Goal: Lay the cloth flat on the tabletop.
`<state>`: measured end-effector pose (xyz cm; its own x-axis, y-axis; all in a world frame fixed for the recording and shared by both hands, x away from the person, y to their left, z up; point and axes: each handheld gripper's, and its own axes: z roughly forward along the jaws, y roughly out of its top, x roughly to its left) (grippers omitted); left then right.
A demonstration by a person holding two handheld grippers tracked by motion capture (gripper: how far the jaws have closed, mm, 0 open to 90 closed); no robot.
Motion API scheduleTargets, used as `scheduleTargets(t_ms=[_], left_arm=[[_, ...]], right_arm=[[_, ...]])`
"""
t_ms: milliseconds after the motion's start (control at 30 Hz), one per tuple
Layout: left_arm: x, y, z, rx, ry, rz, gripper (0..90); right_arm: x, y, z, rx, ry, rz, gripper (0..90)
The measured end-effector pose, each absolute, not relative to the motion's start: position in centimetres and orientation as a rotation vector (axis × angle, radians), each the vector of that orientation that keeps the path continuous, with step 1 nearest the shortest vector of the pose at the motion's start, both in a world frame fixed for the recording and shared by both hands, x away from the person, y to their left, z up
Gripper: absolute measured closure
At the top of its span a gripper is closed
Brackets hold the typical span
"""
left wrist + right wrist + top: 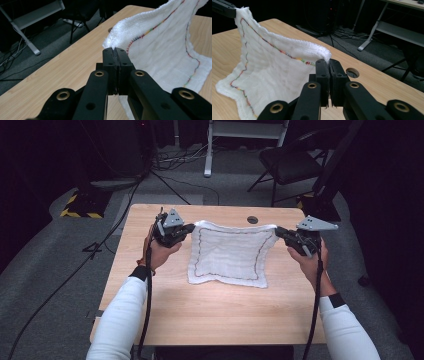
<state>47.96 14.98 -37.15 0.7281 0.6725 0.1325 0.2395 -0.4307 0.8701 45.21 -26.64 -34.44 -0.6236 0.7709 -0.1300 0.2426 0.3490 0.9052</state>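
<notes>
The white cloth (227, 252) with coloured stitching hangs lifted by its far corners; left gripper (189, 228) and right gripper (278, 231) fingers are closed tight on them.

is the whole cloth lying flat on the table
No, each gripper pinches a far corner of the cloth and lifts it, while the near edge rests on the table.

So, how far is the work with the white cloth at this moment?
Done: the left tool and the right tool are each shut on a far corner of the white cloth. In hand: those two corners are raised off the wooden table, while the near edge lies on the wood. Left: probably a fold, since the cloth is spread out and unfolded.
</notes>
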Motion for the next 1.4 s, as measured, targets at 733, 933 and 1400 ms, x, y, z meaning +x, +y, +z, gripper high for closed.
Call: scheduleTargets(t_ms=[733,933,1400], left_arm=[[52.7,13.8,-45.0,2.113,1.013,0.543,34.9],[48.4,13.2,-46.4,2.196,0.878,0.404,27.1],[43.9,13.7,-49.0,2.335,0.751,0.244,48.8]], right_arm=[[52.6,-23.9,-41.6,1.017,2.172,1.023,65.3],[49.5,-25.1,-44.2,0.962,2.308,1.034,60.2],[44.9,-25.6,-48.8,0.872,2.600,0.991,56.0]])
